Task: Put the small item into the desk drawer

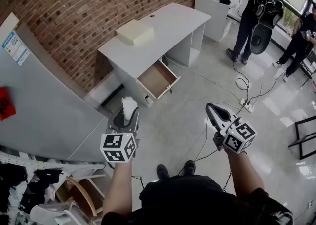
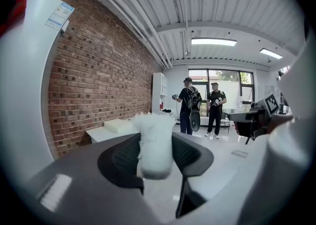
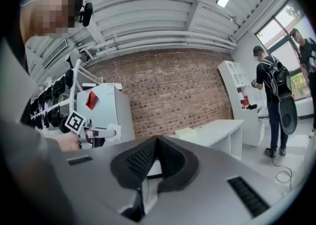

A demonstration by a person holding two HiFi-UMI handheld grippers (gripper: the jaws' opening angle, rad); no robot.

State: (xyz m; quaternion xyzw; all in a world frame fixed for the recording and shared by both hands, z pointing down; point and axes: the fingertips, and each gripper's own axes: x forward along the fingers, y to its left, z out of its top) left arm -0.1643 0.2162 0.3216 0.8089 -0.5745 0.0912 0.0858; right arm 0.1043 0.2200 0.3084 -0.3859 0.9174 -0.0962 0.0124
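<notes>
A small white fluffy item [image 1: 129, 105] [image 2: 155, 142] stands upright between the pads of my left gripper [image 1: 127, 116] [image 2: 156, 159], which is shut on it. It is held in the air above the floor, short of the white desk [image 1: 163, 26] [image 2: 101, 133]. The desk's wooden drawer [image 1: 157, 78] is pulled open, facing me. My right gripper [image 1: 212, 109] [image 3: 157, 146] is shut and holds nothing, level with the left one and to its right. In the right gripper view the left gripper [image 3: 96, 131] shows with the white item [image 3: 111, 129] at its tip.
A pale foam block [image 1: 134, 32] lies on the desk top. A brick wall [image 1: 98, 11] runs behind the desk. A grey cabinet [image 1: 39, 105] stands at my left. Cables and a power strip [image 1: 245, 104] lie on the floor. Two people [image 1: 256, 6] stand at the back right.
</notes>
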